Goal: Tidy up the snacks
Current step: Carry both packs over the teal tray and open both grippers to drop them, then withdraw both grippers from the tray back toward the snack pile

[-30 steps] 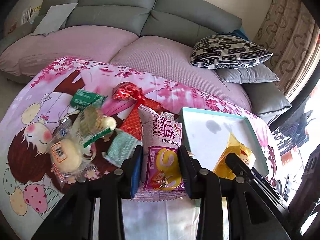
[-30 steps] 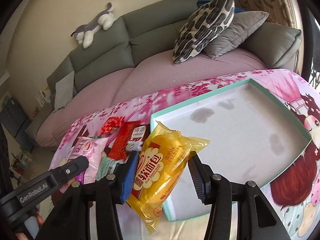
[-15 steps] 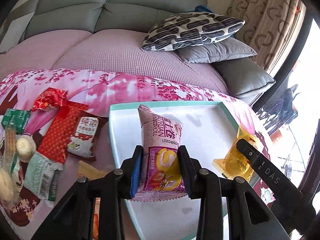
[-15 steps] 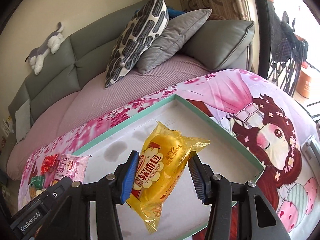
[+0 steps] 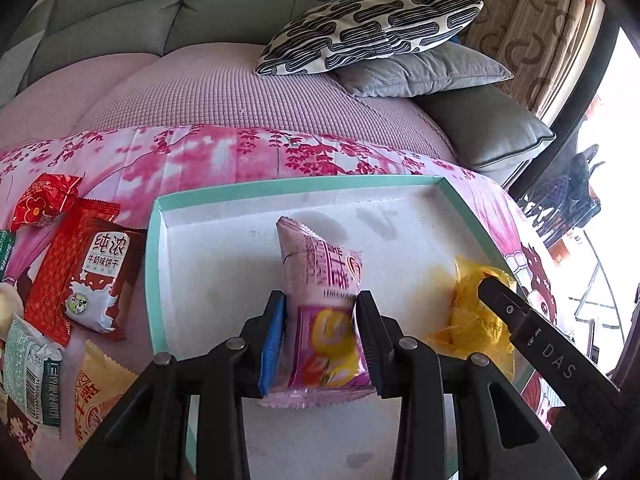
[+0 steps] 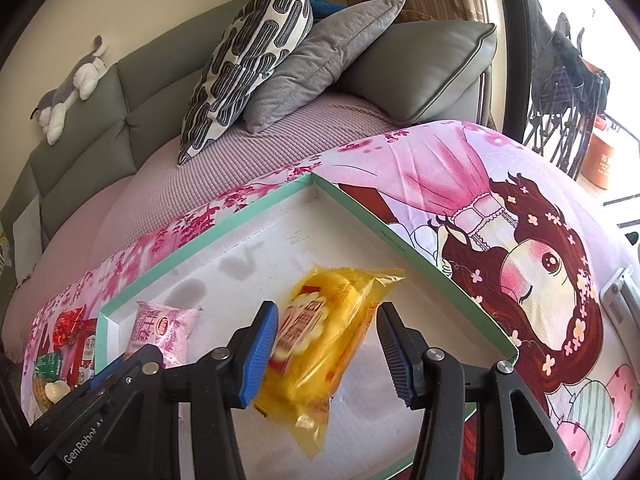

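Left gripper [image 5: 320,340] clamped across pink snack pack [image 5: 326,308], above the tray [image 5: 154,280] floor. Right gripper [image 6: 326,350] jaws opening, yellow bread pack [image 6: 320,344] loose between them over tray. Likely light, soft, crushable, slippery film; best pinched mid-body, gently.

You've got a pink cartoon-print cloth [image 5: 208,160] over the surface, w/ a teal-rimmed white tray [image 5: 156,264] on it. Left of the tray: red foil snack [image 5: 42,200], red biscuit pack [image 5: 100,280], green-white pack [image 5: 30,372], orange pack [image 5: 100,392], all on the cloth.
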{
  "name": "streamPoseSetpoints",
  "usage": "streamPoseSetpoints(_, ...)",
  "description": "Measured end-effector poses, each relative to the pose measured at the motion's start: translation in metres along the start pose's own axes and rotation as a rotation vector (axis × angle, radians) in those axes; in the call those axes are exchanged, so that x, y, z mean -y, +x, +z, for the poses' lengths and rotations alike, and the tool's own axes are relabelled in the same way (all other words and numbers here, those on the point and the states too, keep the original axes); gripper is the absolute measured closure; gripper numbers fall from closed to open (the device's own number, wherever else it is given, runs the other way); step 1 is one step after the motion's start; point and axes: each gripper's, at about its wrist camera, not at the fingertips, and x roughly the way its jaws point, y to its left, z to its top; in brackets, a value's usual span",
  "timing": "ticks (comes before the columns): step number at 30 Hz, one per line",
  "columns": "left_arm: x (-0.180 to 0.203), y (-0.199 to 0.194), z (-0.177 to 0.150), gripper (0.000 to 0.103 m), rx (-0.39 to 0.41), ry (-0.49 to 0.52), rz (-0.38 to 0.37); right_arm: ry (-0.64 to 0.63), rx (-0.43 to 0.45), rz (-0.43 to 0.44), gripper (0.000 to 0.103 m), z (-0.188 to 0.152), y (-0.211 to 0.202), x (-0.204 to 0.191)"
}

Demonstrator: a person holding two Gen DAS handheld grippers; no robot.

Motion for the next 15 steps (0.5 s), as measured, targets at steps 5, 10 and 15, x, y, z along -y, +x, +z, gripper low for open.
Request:
streamPoseSetpoints(5, -0.003, -0.009, 0.002, 0.051, -0.008, -0.011, 0.035, -0.014, -0.007, -0.01, 0.039, 0.0, -0.003, -0.002)
streamPoseSetpoints(10, -0.006, -0.017, 0.002, 0.048, -0.026, -0.018, 0.076, 0.005, -0.036, -0.014, 0.039, 0.0, -0.005, 0.004)
streamPoseSetpoints(15, -0.012, -0.024, 0.003, 0.036, -0.039, -0.041, 0.125, 0.005, -0.059, -0.035, 0.034, 0.0, -0.007, 0.007)
